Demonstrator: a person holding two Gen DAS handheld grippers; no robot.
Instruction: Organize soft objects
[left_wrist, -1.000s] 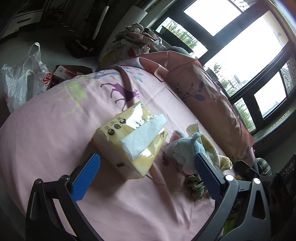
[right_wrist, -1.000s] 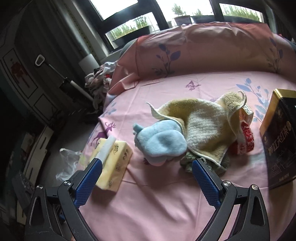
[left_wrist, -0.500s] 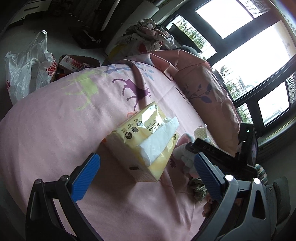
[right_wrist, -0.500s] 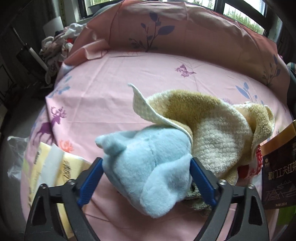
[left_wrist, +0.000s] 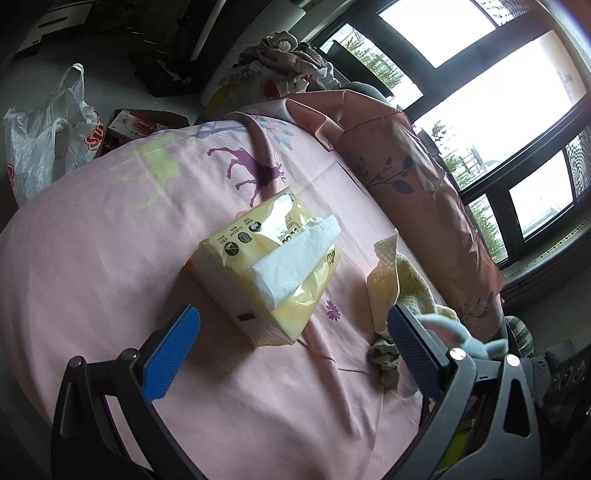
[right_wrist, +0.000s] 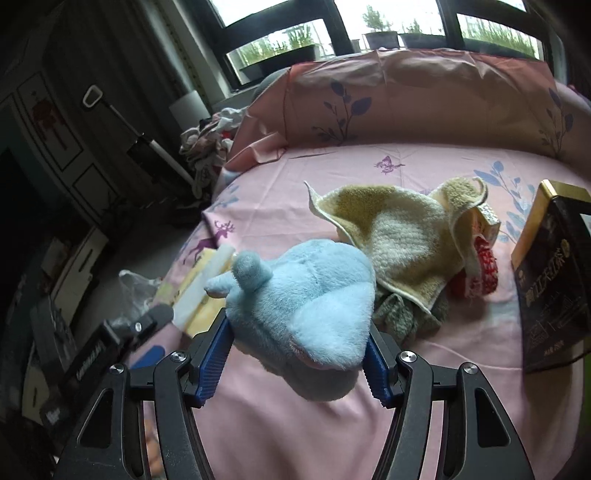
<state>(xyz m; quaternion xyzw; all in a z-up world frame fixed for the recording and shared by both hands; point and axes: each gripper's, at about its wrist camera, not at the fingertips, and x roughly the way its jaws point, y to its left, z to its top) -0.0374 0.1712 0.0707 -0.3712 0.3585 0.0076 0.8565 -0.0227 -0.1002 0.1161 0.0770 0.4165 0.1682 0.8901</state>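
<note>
Now my right gripper (right_wrist: 297, 360) is closing on the blue plush toy (right_wrist: 306, 295), lifted off the bed's (right_wrist: 424, 424) middle; left gripper (left_wrist: 291, 350) stays wide, empty.

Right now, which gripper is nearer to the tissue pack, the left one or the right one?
Left. The left gripper hovers open just before the tissue pack, which lies ahead between its fingers. The right gripper is off to one side, its jaws closing on the blue plush toy.
</note>
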